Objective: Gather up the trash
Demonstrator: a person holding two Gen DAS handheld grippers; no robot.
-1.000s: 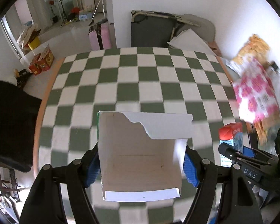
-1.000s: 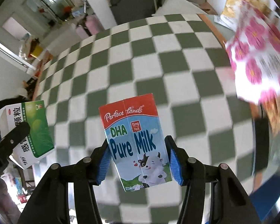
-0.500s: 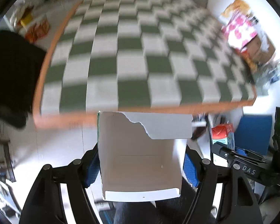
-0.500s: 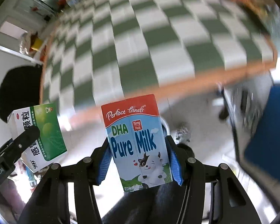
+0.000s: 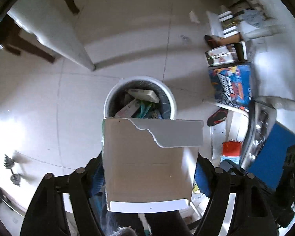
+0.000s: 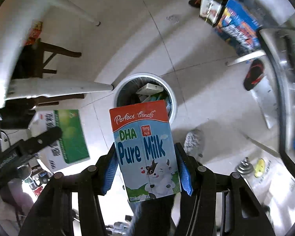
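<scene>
With the left gripper (image 5: 149, 175) clamped on the torn, open white-and-green cardboard box (image 5: 147, 157) and the right gripper (image 6: 146, 174) clamped on the red-and-blue milk carton (image 6: 145, 149), both should be centred above the round white trash bin (image 5: 172, 98) just ahead below before letting go.

views: checkered table gone | white bin (image 5: 140, 96) now below both tools, apparently
</scene>
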